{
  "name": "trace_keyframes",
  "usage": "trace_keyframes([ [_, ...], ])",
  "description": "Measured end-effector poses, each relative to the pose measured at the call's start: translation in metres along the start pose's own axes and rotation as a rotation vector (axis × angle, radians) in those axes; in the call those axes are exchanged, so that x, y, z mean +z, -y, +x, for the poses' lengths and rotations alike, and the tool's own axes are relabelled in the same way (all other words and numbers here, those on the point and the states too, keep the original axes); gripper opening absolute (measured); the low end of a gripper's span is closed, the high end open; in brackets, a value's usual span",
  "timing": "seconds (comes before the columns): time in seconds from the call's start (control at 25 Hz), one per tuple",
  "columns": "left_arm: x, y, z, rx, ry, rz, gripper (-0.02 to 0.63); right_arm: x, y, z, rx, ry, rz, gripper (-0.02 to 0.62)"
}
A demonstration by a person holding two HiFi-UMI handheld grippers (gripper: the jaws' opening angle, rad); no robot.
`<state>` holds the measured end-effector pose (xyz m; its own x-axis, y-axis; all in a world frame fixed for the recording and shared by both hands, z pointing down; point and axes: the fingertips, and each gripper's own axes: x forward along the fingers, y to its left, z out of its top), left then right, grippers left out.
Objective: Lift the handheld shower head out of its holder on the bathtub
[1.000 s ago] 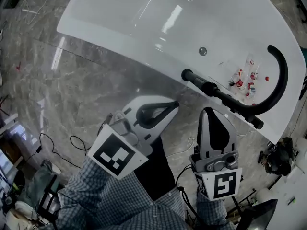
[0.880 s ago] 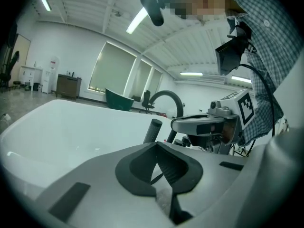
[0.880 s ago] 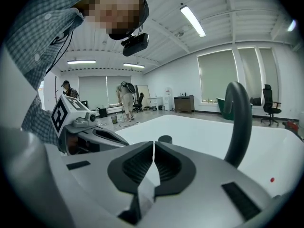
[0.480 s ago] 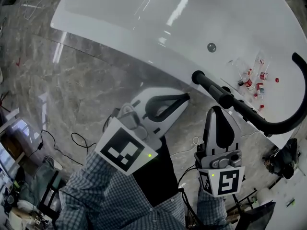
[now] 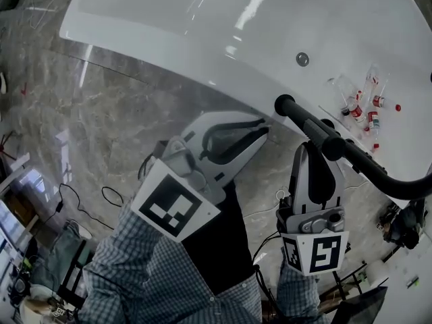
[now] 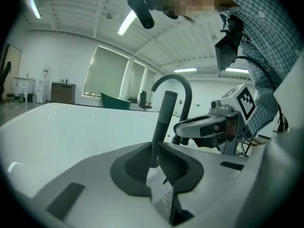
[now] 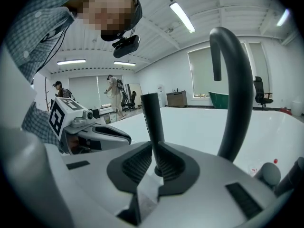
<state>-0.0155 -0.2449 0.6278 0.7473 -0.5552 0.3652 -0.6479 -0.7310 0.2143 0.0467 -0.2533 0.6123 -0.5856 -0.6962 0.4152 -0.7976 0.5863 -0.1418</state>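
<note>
Left gripper (image 5: 260,129): jaws closed, nothing held, tips near the tub (image 5: 155,32) rim | right gripper (image 5: 311,148): jaws closed, nothing held, tips just beside the shower head (image 5: 305,125), contact unclear | shower head: upright on the rim, beside the curved spout (image 5: 398,189) | small bottles (image 5: 358,106) lie in the tub

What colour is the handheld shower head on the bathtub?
The handheld shower head is black, against the white bathtub; the head view shows it best.
</note>
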Motion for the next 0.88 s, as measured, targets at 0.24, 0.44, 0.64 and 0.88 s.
trace_keyframes([
  [0.24,-0.006,-0.006,0.013,0.012,-0.036,0.126,0.102,-0.006,-0.002,0.004,-0.019,-0.006,-0.007,0.024],
  [0.44,-0.019,-0.006,0.032,-0.013,-0.077,0.187,0.124,-0.014,-0.003,0.01,-0.018,-0.016,0.001,0.112],
  [0.64,-0.026,-0.006,0.055,-0.034,-0.081,0.223,0.127,-0.015,0.002,0.016,-0.029,-0.006,-0.017,0.123],
  [0.88,-0.036,-0.009,0.073,-0.034,-0.118,0.273,0.138,-0.017,0.003,0.025,-0.026,-0.016,-0.037,0.137],
])
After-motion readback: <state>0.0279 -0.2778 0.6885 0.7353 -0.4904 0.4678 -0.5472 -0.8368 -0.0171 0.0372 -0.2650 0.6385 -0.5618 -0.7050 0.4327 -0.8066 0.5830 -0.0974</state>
